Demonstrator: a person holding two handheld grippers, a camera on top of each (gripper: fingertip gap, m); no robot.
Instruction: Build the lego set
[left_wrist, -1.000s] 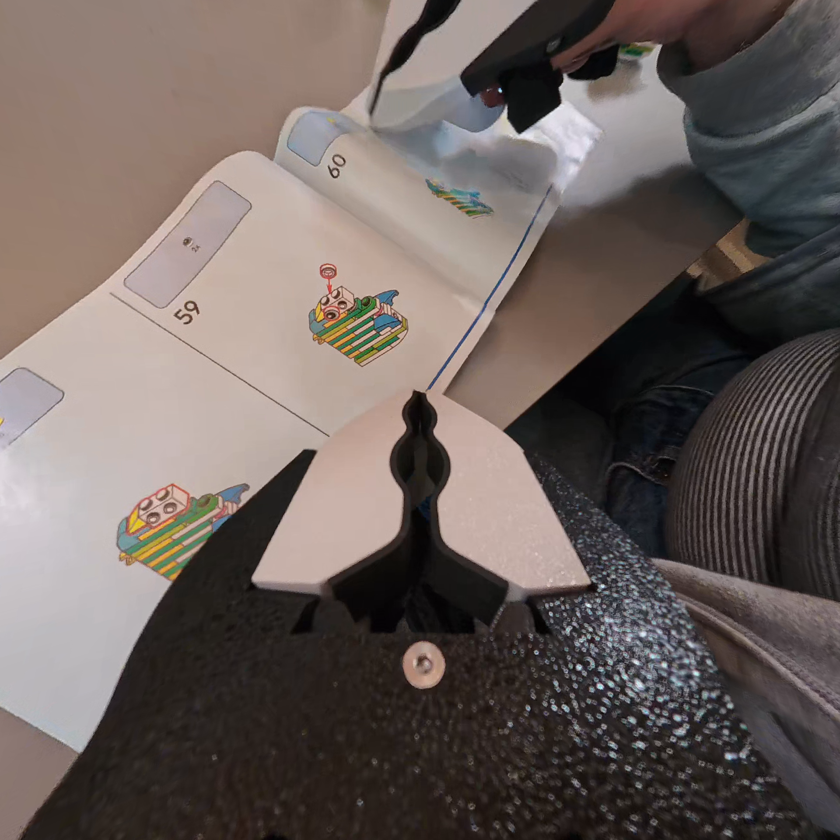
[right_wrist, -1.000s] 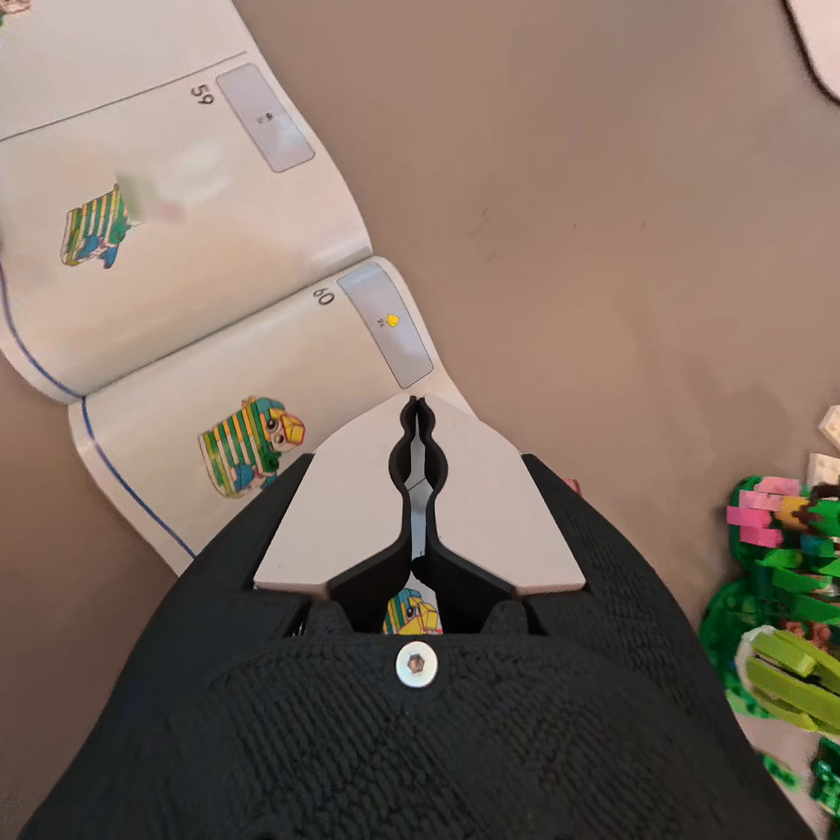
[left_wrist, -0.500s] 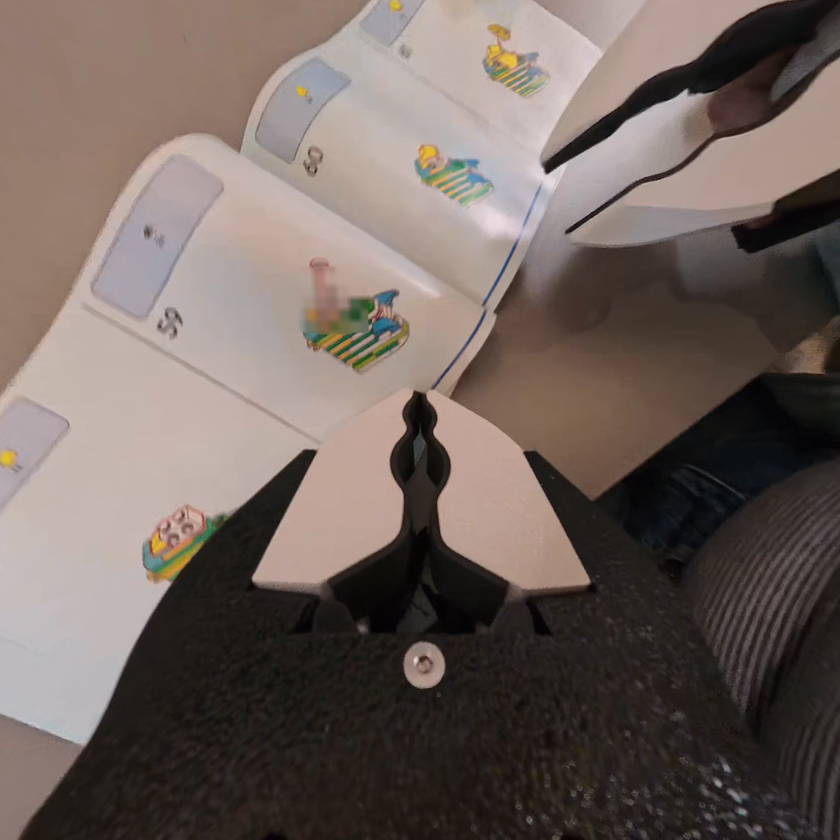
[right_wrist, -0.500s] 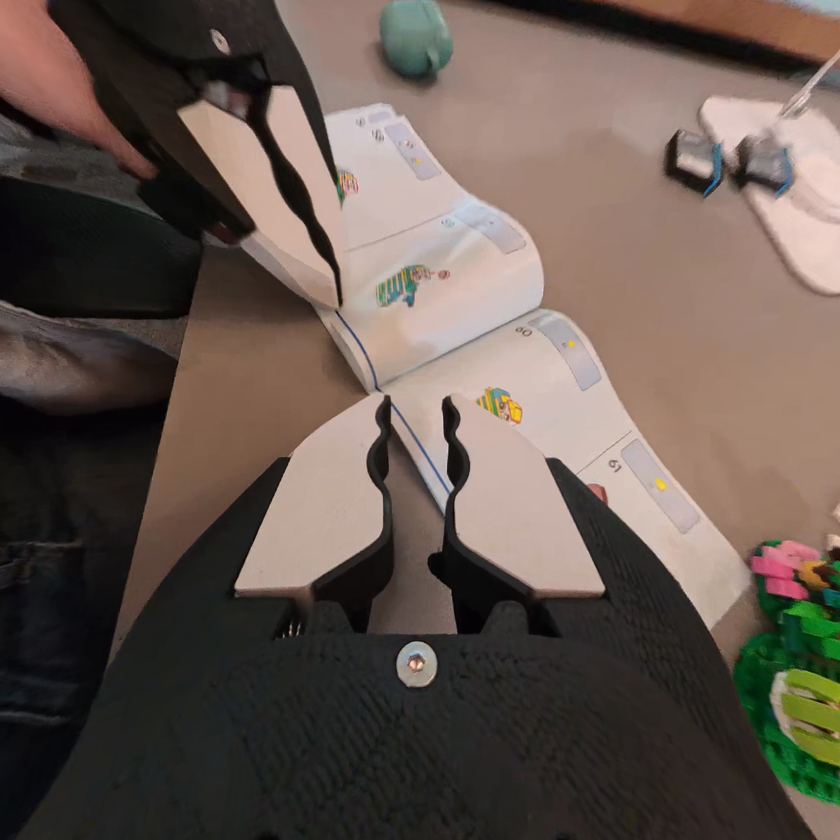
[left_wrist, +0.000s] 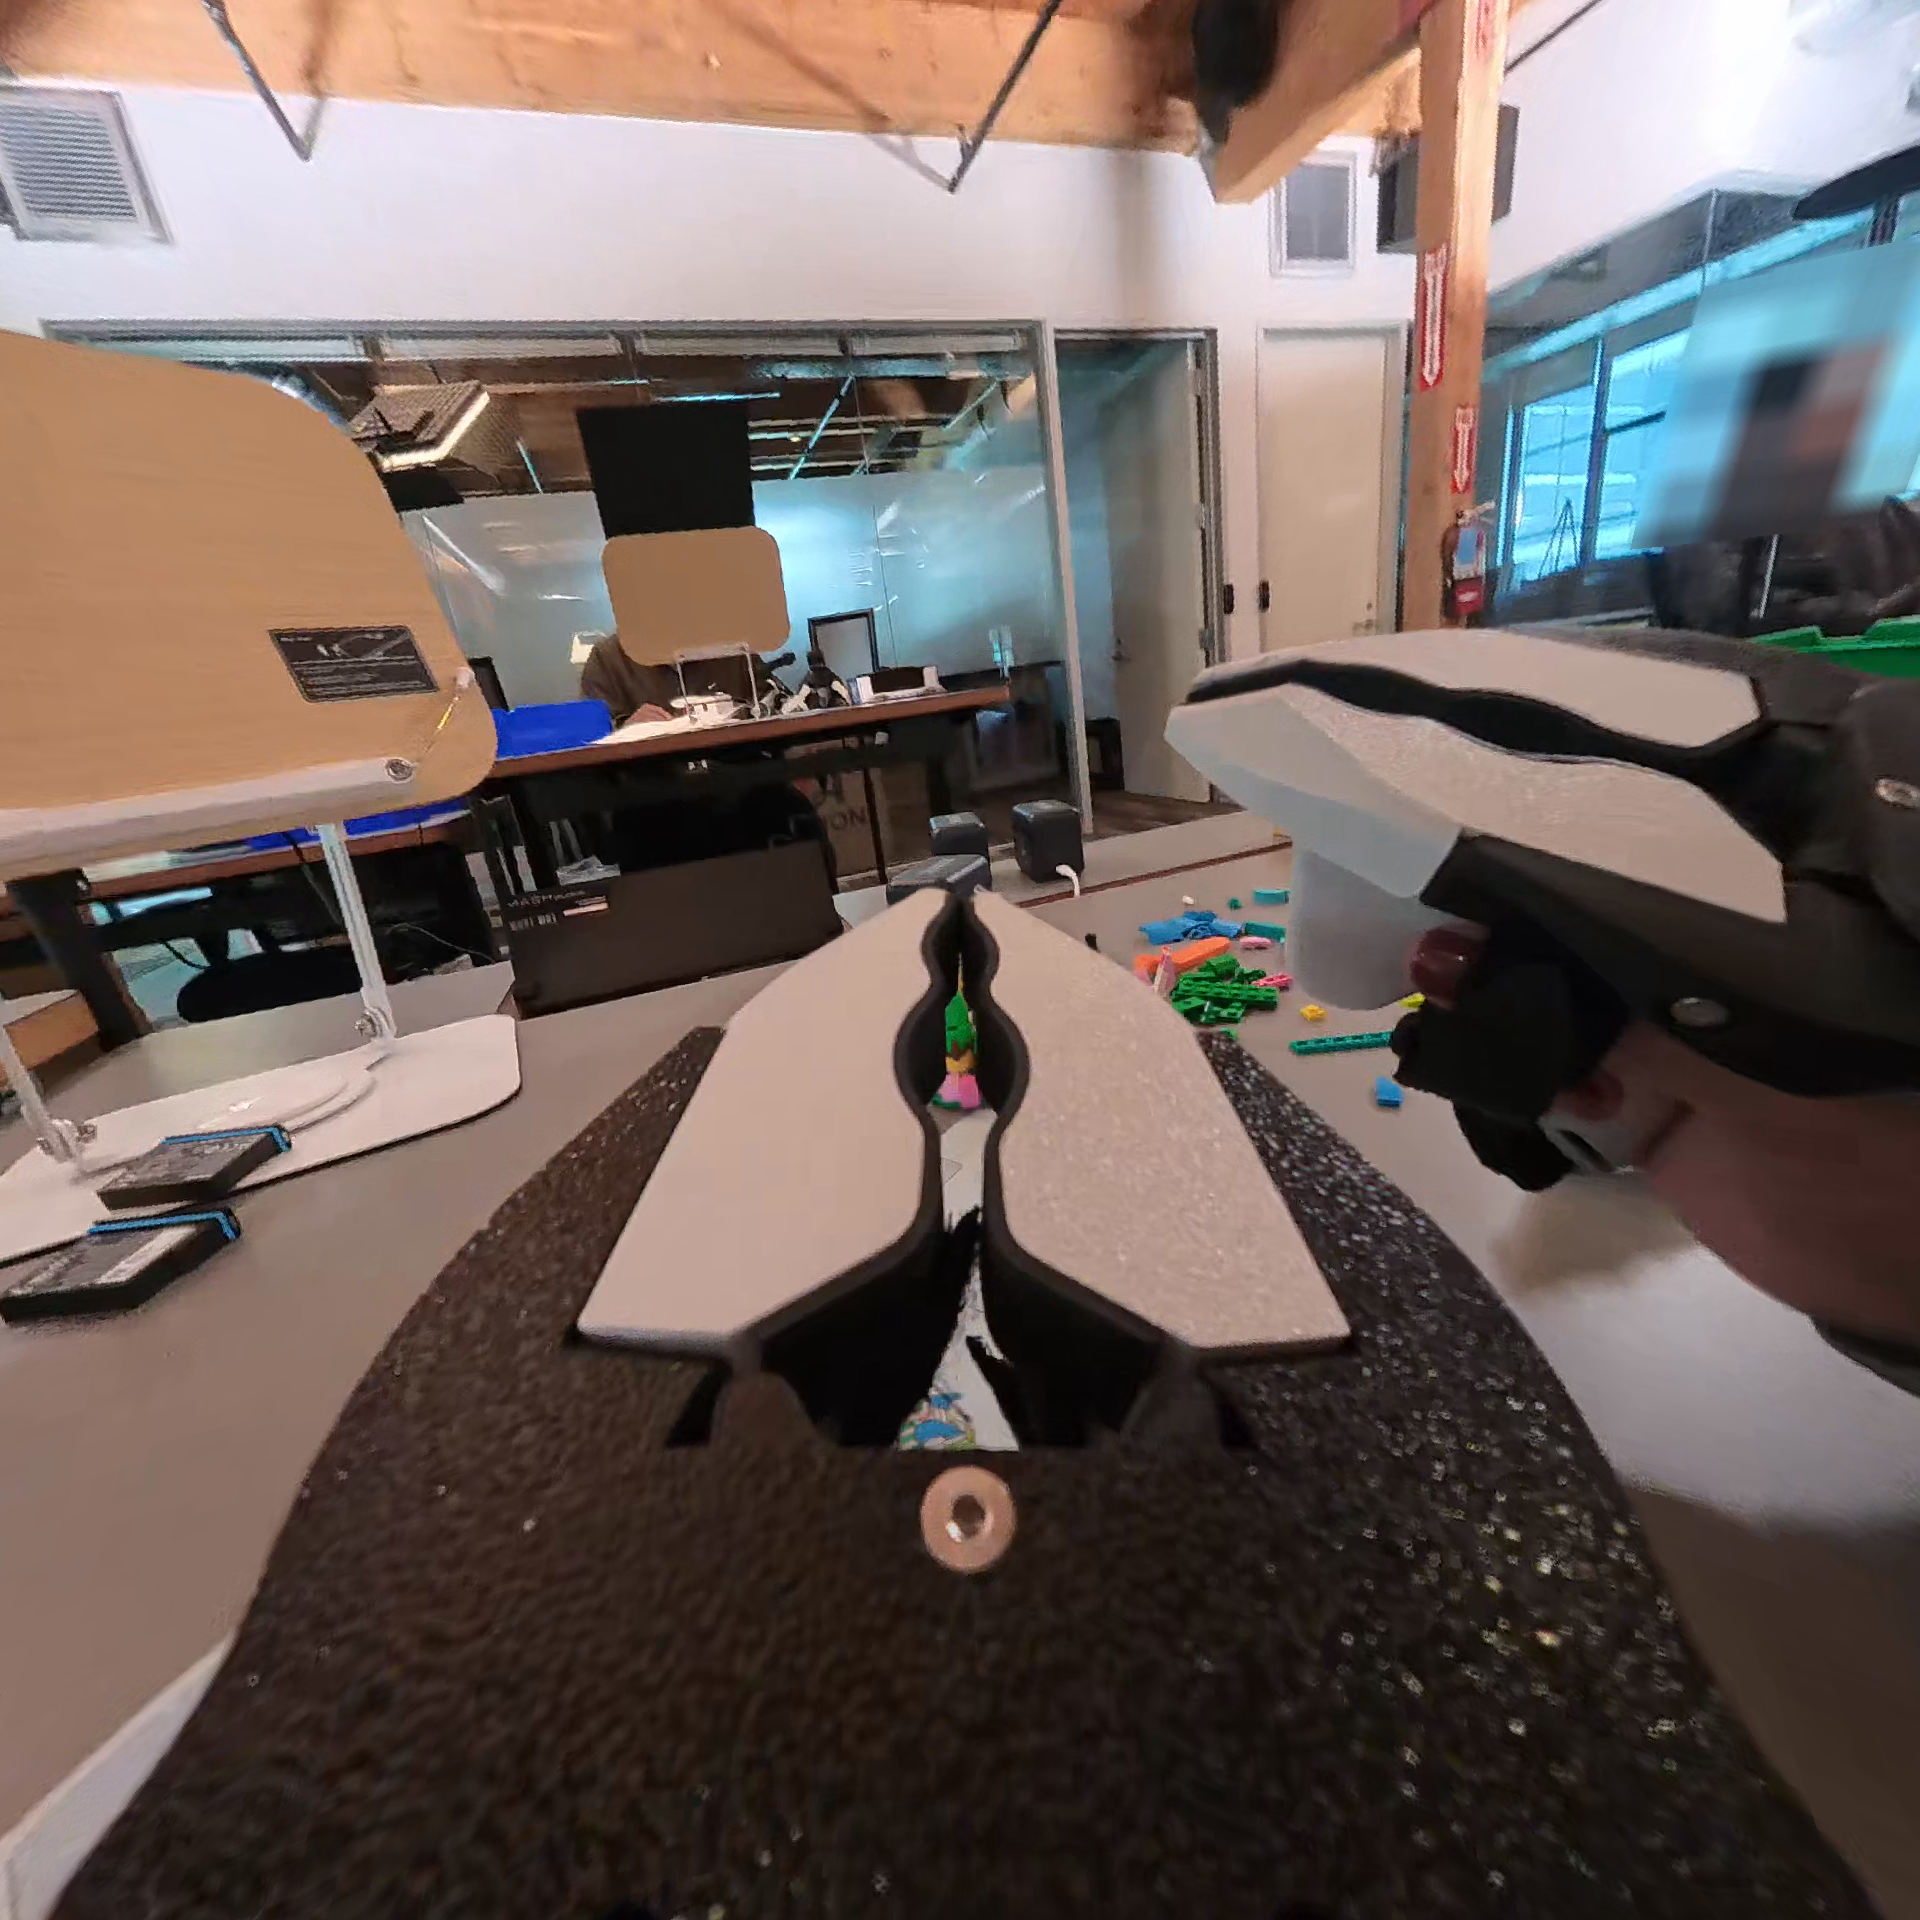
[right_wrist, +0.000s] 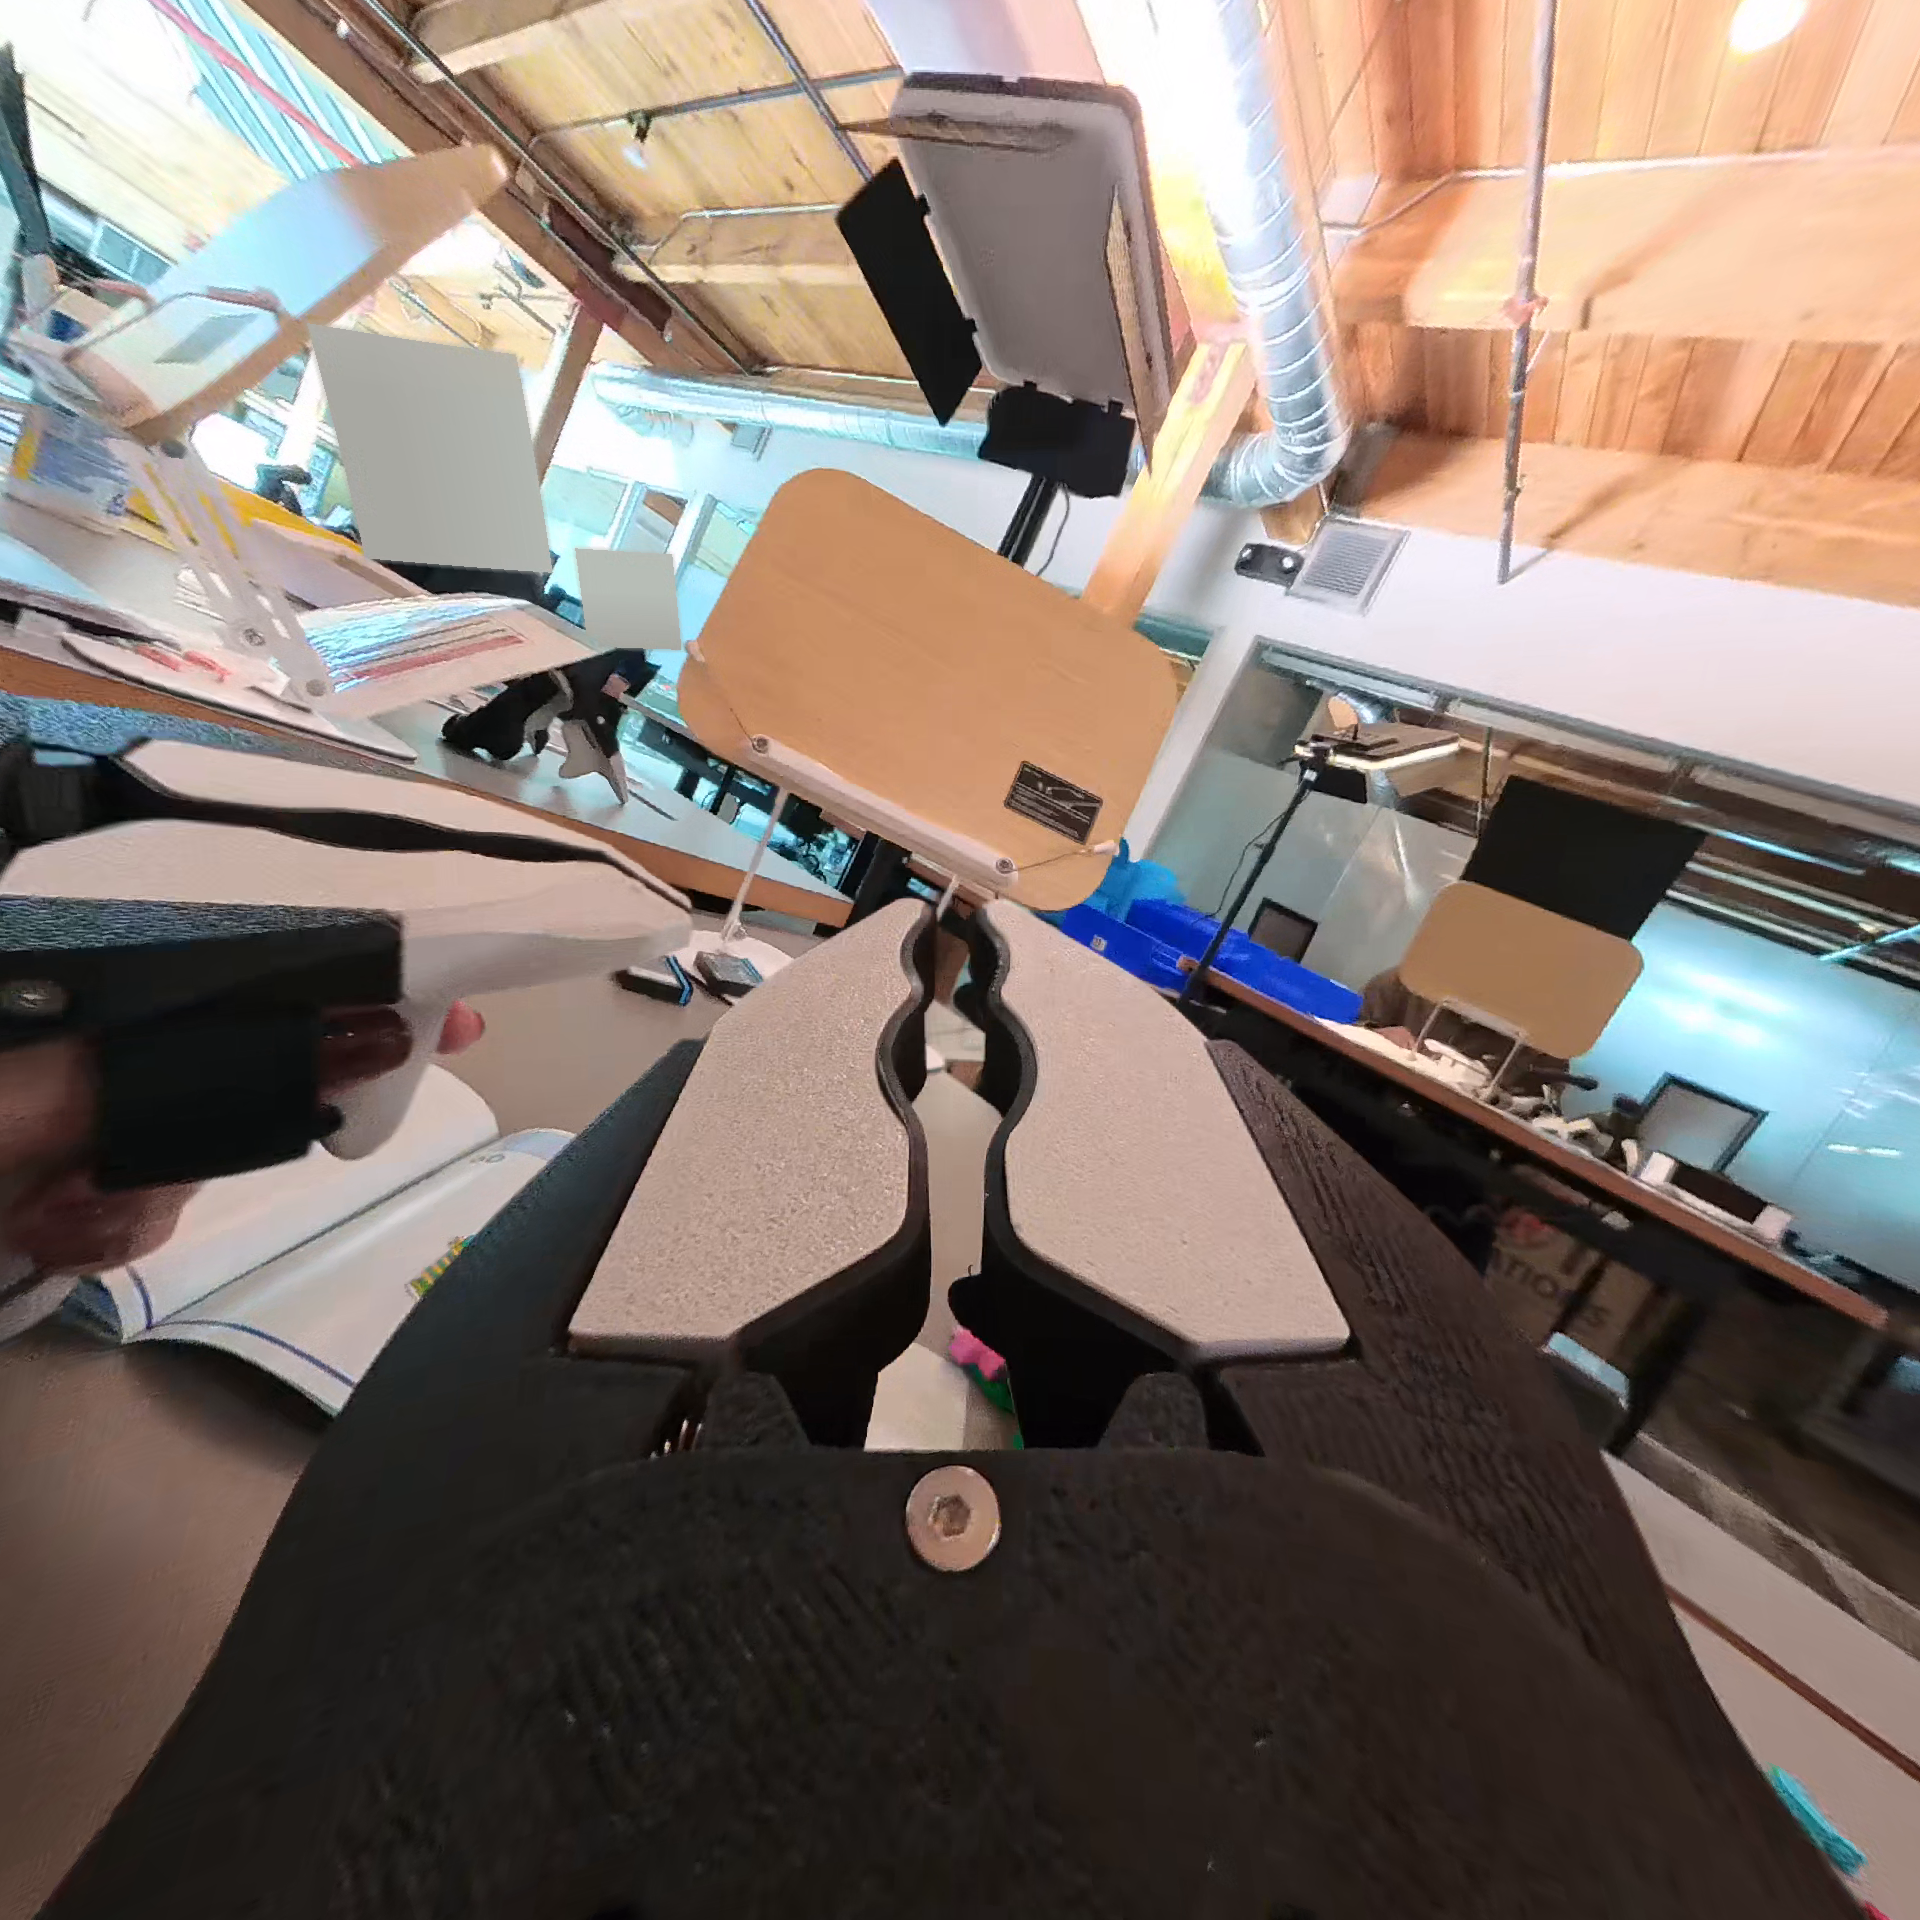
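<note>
My left gripper (left_wrist: 961, 902) is shut and empty, held level above the grey table (left_wrist: 312, 1351). Through the slot between its fingers I see a green and pink lego model (left_wrist: 958, 1049). Loose lego pieces (left_wrist: 1216, 982) lie scattered farther back on the right. My right gripper (right_wrist: 951, 920) is open by a narrow gap and holds nothing. It also shows at the right of the left wrist view (left_wrist: 1184, 717), held by a hand. The open instruction booklet (right_wrist: 301, 1257) lies on the table below the left gripper (right_wrist: 665, 909).
A wooden stand (left_wrist: 208, 623) on a white base (left_wrist: 447, 1081) is at the left. Two black packs with blue bands (left_wrist: 197, 1158) lie beside it. Small black cubes (left_wrist: 1044, 826) sit at the far table edge. A second table with a person stands behind. My right fingertips sit around 6 cm from my left ones.
Both grippers have tilted up from looking down at the booklet to looking across the room. The right gripper opened half a second ago and its gap is now narrower.
</note>
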